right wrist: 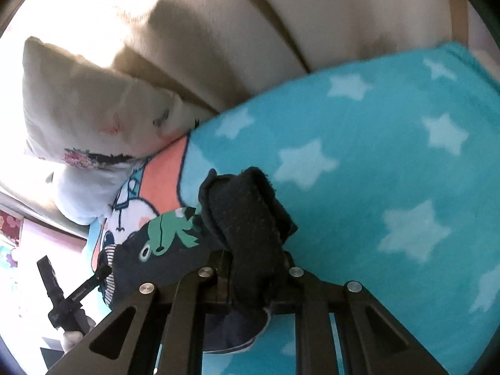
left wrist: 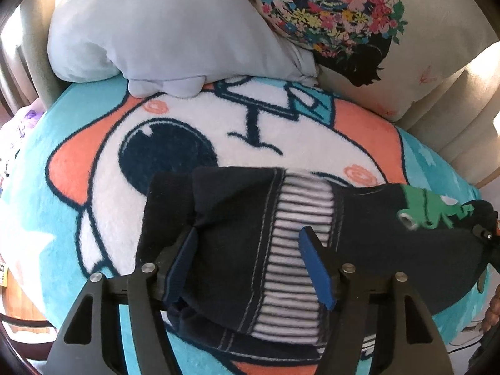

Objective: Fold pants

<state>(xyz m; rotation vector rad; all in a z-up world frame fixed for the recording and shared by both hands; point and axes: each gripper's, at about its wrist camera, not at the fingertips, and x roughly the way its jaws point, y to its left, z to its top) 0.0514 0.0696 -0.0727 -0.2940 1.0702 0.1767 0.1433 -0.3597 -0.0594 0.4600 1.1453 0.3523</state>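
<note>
Small dark navy pants [left wrist: 231,237] with a striped lining and a green frog patch [left wrist: 428,209] lie on a cartoon blanket [left wrist: 281,131]. My left gripper [left wrist: 250,265] has its blue fingers [left wrist: 315,268] spread wide over the striped waist part, with cloth bunched against the left finger. My right gripper [right wrist: 250,268] is shut on the dark ribbed cuff [right wrist: 250,218] of the pants, which stands up between its arms. The frog patch [right wrist: 168,228] shows left of it.
A pale blue pillow [left wrist: 156,25] and a floral cushion [left wrist: 343,15] lie at the back against a beige headboard [right wrist: 281,31]. The turquoise star blanket [right wrist: 390,156] stretches to the right. The other handle [right wrist: 65,300] shows at lower left.
</note>
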